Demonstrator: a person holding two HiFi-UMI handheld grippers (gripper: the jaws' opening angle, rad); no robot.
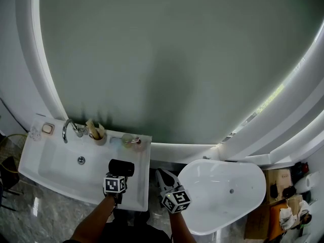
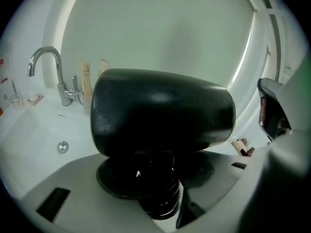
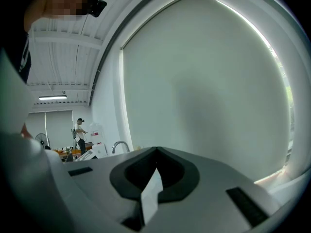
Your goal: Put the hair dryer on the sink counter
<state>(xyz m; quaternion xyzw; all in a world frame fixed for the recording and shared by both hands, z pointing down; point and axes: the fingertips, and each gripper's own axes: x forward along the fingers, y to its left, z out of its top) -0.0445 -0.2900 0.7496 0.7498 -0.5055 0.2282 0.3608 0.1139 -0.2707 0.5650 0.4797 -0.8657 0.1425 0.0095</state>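
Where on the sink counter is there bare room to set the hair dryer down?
Bare: the counter strip right of the basin, in front of the bottles. The hair dryer is held over it. Crowded: the back ledge, with soap dish, faucet, cup and bottles.

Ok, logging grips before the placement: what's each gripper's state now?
Left gripper: closed on the hair dryer.
Right gripper: closed, empty.

Black hair dryer (image 2: 160,113), white sink counter (image 1: 140,182), chrome tap (image 2: 60,79).
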